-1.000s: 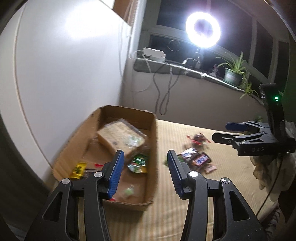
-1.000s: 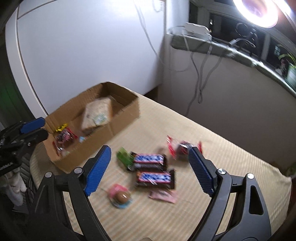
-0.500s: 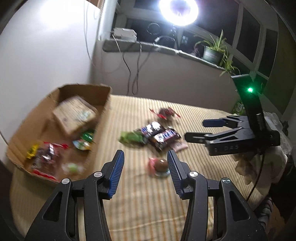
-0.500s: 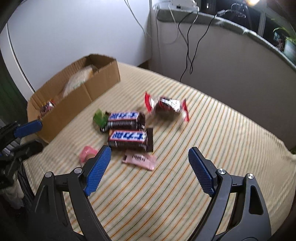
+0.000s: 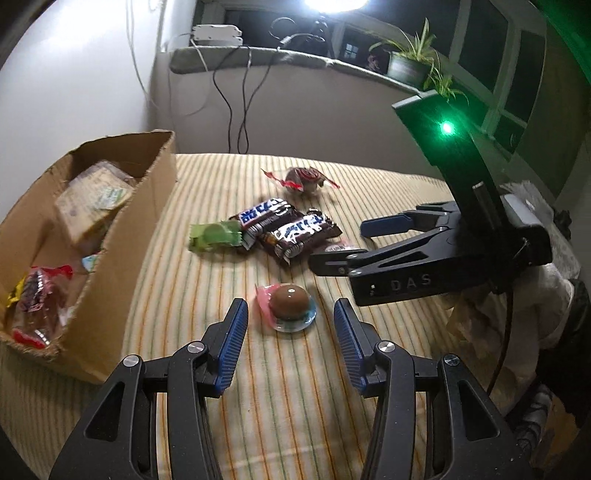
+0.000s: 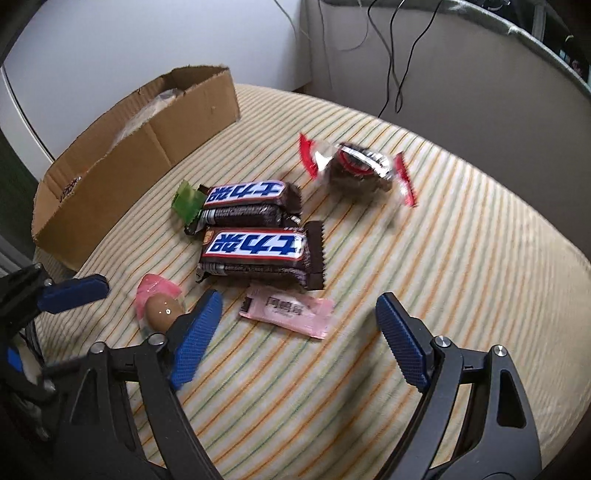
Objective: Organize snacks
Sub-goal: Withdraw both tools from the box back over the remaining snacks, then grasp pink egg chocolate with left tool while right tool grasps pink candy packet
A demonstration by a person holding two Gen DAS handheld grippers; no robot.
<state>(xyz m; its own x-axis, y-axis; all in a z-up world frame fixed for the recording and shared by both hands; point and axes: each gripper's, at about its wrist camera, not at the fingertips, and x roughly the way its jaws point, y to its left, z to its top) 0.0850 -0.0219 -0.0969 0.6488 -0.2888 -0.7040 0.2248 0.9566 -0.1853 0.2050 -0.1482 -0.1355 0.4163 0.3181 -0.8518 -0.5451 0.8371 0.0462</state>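
Observation:
My left gripper (image 5: pixel 291 338) is open, and a brown egg-shaped snack (image 5: pixel 288 302) in a pink and clear wrapper lies just beyond its fingertips on the striped cloth (image 5: pixel 295 387). My right gripper (image 6: pixel 299 328) is wide open, low over a pink sachet (image 6: pixel 288 312). Beyond the sachet lie two dark chocolate bars (image 6: pixel 255 249) side by side, a green packet (image 6: pixel 188 201) and a dark snack in a red-ended wrapper (image 6: pixel 354 166). An open cardboard box (image 5: pixel 110 258) on the left holds several snacks. In the left wrist view the right gripper (image 5: pixel 340 245) hangs over the sachet's edge.
A grey sill (image 5: pixel 295 59) at the back carries a white adapter (image 5: pixel 216 33), hanging cables, a potted plant (image 5: pixel 406 66) and a bright ring light. A white wall stands behind the box. Crumpled pale cloth (image 5: pixel 480 306) lies off the right edge.
Both grippers have come down toward the loose snacks. The left view has swung from the box to the egg-shaped snack; the right one now hangs close over the pink sachet. Neither opening has changed.

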